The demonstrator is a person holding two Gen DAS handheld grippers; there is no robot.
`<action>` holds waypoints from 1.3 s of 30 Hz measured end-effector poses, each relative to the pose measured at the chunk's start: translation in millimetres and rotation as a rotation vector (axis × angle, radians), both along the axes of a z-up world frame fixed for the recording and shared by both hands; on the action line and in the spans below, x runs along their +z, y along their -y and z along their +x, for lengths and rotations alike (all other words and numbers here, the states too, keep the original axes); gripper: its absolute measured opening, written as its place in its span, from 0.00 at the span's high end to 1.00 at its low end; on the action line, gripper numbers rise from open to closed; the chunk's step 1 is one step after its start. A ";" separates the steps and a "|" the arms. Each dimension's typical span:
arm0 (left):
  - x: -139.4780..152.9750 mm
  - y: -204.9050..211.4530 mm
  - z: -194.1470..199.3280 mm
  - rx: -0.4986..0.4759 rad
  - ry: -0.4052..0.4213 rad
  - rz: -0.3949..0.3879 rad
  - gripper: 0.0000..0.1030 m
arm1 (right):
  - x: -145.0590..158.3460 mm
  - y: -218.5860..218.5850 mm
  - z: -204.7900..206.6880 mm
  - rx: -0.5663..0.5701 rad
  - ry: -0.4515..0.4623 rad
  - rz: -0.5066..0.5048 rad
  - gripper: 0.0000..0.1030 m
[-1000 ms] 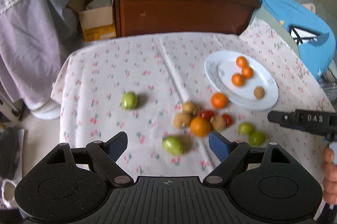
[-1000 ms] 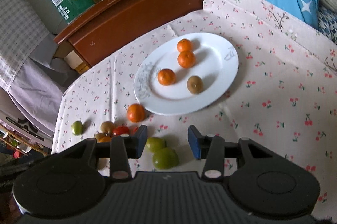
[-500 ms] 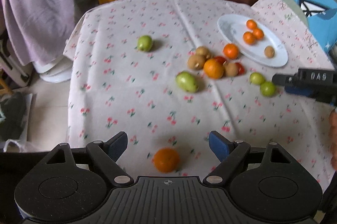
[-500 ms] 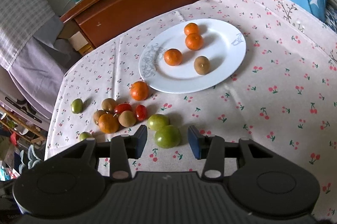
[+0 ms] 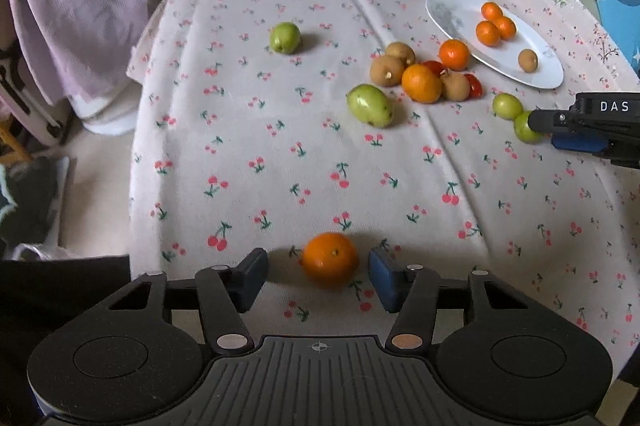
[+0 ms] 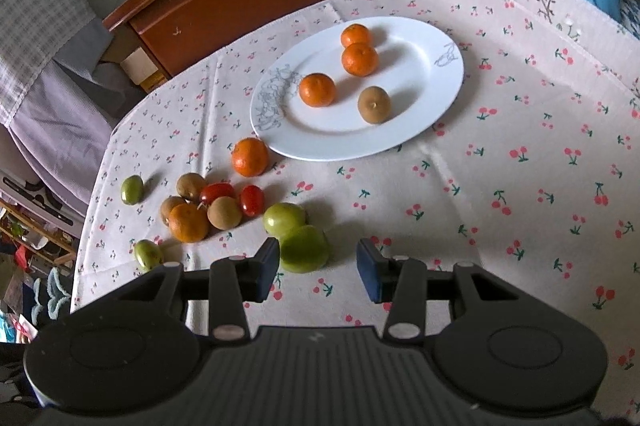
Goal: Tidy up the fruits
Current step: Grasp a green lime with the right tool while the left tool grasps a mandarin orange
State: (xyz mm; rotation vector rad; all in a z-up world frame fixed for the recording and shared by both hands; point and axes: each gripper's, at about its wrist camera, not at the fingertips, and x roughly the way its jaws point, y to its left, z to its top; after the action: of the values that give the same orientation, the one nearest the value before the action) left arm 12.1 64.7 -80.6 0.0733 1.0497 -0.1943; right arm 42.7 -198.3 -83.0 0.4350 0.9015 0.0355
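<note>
Pulled back since 1 second ago: left gripper [image 5: 318, 276] now wide apart around an orange [image 5: 330, 258] near the table edge. Right gripper [image 6: 318, 268] gaping beside a green fruit [image 6: 304, 248]. Round, firm, rolls easily; best squeezed gently across the middle.

left tool [image 5: 318, 276]: black ribbed housing, two round discs, blue pads [image 5: 382, 276], silver and copper pivot screws | right tool [image 6: 318, 266]: same black build, blue pads [image 6: 368, 270], white "DAS" lettering on its side

Three mandarins [image 6: 354, 56], kiwi [image 6: 374, 105] on plate [image 6: 420, 130]; other fruits [image 6: 212, 204] clustered on cloth
</note>
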 end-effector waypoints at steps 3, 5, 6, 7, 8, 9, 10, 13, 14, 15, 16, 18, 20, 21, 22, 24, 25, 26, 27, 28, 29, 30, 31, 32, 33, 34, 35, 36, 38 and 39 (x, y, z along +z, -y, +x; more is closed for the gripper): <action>0.5 3.0 -1.1 -0.016 0.021 -0.002 0.61 | -3.0 -2.1 1.0 0.019 0.005 0.002 0.57; 0.9 1.9 -0.6 -0.014 0.025 -0.025 0.71 | -3.3 -4.3 1.1 0.029 0.011 -0.006 0.57; 1.0 1.2 0.1 -0.012 0.024 -0.036 0.73 | -3.3 -5.4 1.2 0.032 0.014 -0.011 0.57; 0.9 0.9 0.7 -0.010 0.025 -0.042 0.74 | -3.0 -6.2 1.3 0.032 0.018 -0.017 0.57; 0.7 1.1 1.2 -0.008 0.029 -0.043 0.74 | -2.4 -7.0 1.4 0.033 0.024 -0.022 0.57; 0.8 1.4 1.4 -0.007 0.033 -0.043 0.74 | -2.1 -7.4 1.6 0.036 0.028 -0.025 0.57; 0.7 1.8 1.6 -0.006 0.036 -0.043 0.74 | -1.7 -7.8 2.0 0.040 0.031 -0.025 0.57; 1.0 2.3 2.9 0.001 0.040 -0.057 0.74 | -2.2 -10.3 2.4 0.052 0.032 -0.034 0.57; 1.2 2.0 3.5 0.005 0.043 -0.062 0.74 | -2.9 -11.8 2.6 0.056 0.033 -0.042 0.57; 1.5 2.0 4.1 0.008 0.048 -0.064 0.74 | -3.7 -13.0 3.0 0.060 0.033 -0.050 0.57; 1.9 2.0 4.7 0.013 0.052 -0.066 0.74 | -4.7 -14.1 3.2 0.062 0.033 -0.057 0.57; 2.2 1.5 6.4 0.020 0.058 -0.071 0.74 | -6.3 -16.1 3.8 0.063 0.040 -0.070 0.57; 2.6 1.9 8.2 0.025 0.064 -0.077 0.74 | -6.4 -18.0 4.9 0.070 0.047 -0.083 0.57; 2.9 2.3 9.1 0.026 0.067 -0.081 0.74 | -6.6 -18.7 5.2 0.072 0.050 -0.086 0.58; 3.3 2.9 9.8 0.026 0.071 -0.083 0.74 | -6.7 -18.9 5.4 0.071 0.052 -0.089 0.61; 4.4 5.0 11.2 0.026 0.081 -0.084 0.74 | -7.2 -19.4 5.6 0.073 0.056 -0.097 0.67; 4.9 6.0 11.9 0.027 0.084 -0.085 0.74 | -7.3 -19.6 5.6 0.075 0.057 -0.101 0.68; 5.3 7.1 13.1 0.029 0.085 -0.089 0.74 | -7.3 -20.0 5.4 0.077 0.058 -0.104 0.68; 5.9 7.7 14.2 0.030 0.087 -0.094 0.74 | -7.2 -20.4 5.2 0.078 0.058 -0.107 0.68; 6.8 8.6 15.7 0.031 0.091 -0.102 0.74 | -6.9 -21.3 4.8 0.082 0.058 -0.111 0.69; 7.8 9.2 16.8 0.031 0.096 -0.108 0.74 | -6.6 -22.3 4.5 0.085 0.059 -0.116 0.69; 9.1 10.0 18.0 0.031 0.102 -0.112 0.74 | -6.3 -23.1 4.0 0.087 0.058 -0.119 0.69; 10.6 10.8 19.4 0.030 0.110 -0.117 0.74 | -5.6 -23.6 3.5 0.088 0.059 -0.119 0.69; 12.3 11.5 21.1 0.030 0.115 -0.127 0.74 | -4.4 -23.7 2.9 0.086 0.062 -0.114 0.69; 13.7 11.5 22.7 0.029 0.118 -0.139 0.74 | -2.6 -23.2 2.3 0.083 0.067 -0.106 0.69; 15.4 11.7 24.3 0.029 0.122 -0.153 0.74 | -0.5 -22.6 1.9 0.081 0.073 -0.098 0.69; 16.9 12.0 25.6 0.028 0.127 -0.162 0.74 | 2.1 -22.0 1.1 0.079 0.081 -0.088 0.69; 18.3 12.6 26.8 0.028 0.132 -0.166 0.74 | 4.2 -21.6 0.3 0.079 0.088 -0.081 0.69; 21.2 14.0 29.3 0.028 0.140 -0.176 0.74 | 8.0 -22.0 -1.0 0.081 0.099 -0.070 0.69; 22.6 14.7 30.8 0.027 0.143 -0.181 0.74 | 9.6 -22.2 -1.4 0.082 0.105 -0.063 0.69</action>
State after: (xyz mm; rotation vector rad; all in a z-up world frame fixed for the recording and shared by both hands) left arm 42.8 50.0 -58.0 -0.0892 0.8869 -0.2548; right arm 41.3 -176.0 -73.4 0.3339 0.8149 0.1038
